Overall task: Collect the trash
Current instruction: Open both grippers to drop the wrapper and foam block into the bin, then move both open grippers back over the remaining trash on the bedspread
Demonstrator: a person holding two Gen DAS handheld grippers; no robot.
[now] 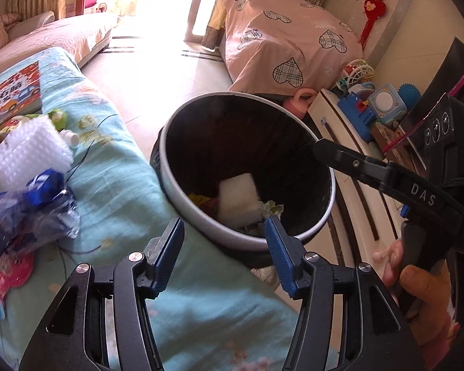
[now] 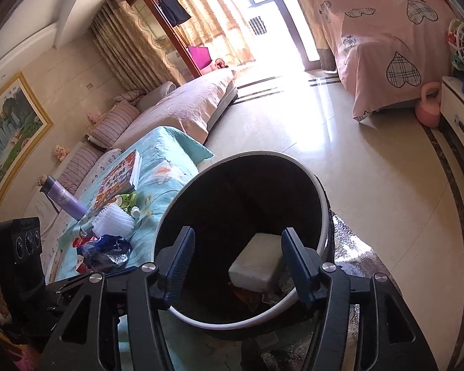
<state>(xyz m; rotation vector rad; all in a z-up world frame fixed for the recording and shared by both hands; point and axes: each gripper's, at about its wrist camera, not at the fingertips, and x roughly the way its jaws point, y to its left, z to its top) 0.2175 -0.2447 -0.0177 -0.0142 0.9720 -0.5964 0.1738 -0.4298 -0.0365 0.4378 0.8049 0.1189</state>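
Picture book [image 2: 120, 176] on the teal blanket [image 2: 167, 167]; purple bottle [image 2: 63, 198] just left of the book; striped cushions [image 2: 114, 122] behind it; framed landscape painting [image 2: 9, 126] beyond; pink heart-print cover [image 2: 386, 49] far right of it.

Our left gripper [image 1: 222, 232] is built of matte black angular arms with triangular cut-outs, joined by round silver screw heads. Its two fingers [image 1: 167, 247] carry ribbed blue pads on black mounts. Our right gripper [image 2: 238, 247] has the same black linkage, silver screws and ribbed dark blue pads. Seen from the left wrist camera, its long black finger bears white letters "DAS" and a small screw, and its black body shows three round lenses, a green light and a thin cable. Our right hand [image 1: 417, 281] shows beside a patterned pink and orange garment.
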